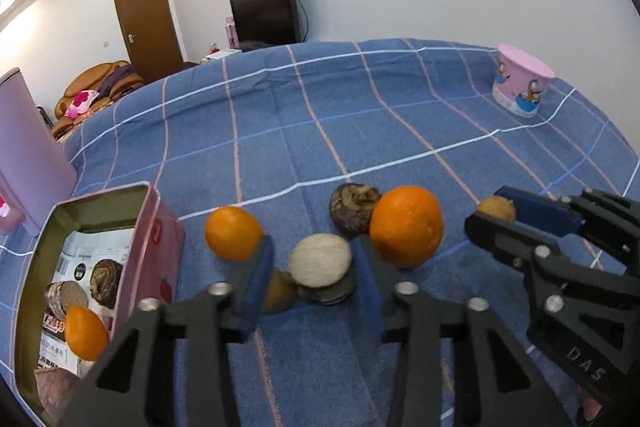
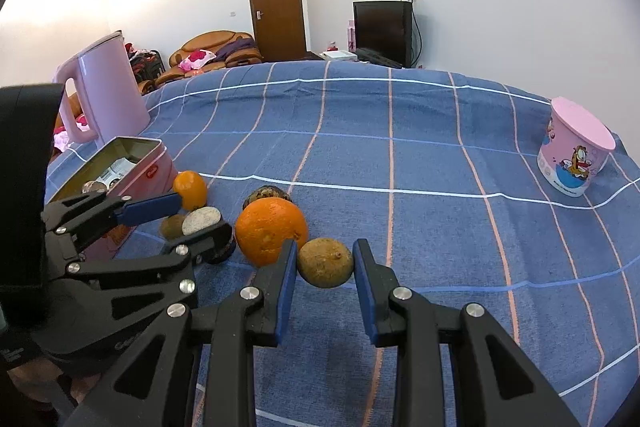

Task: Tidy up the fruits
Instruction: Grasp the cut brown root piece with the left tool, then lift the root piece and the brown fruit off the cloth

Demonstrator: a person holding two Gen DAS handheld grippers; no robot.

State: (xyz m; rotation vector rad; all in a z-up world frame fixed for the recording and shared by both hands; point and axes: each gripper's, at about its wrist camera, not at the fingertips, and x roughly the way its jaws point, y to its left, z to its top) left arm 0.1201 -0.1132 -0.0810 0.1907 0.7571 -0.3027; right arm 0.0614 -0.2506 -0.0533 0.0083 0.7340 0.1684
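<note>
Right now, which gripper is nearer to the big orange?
Hard to call. The left gripper has one finger beside the big orange, jaws around a pale fruit; the right gripper brackets the brown fruit next to it.

Raised letters "DAS" stand on the black body of the right gripper (image 1: 496, 217), at the lower right of the left wrist view. The printed sheet (image 1: 86, 267) inside the pink tin (image 1: 154, 227), lower left, carries a barcode and small print too blurred to read.
</note>
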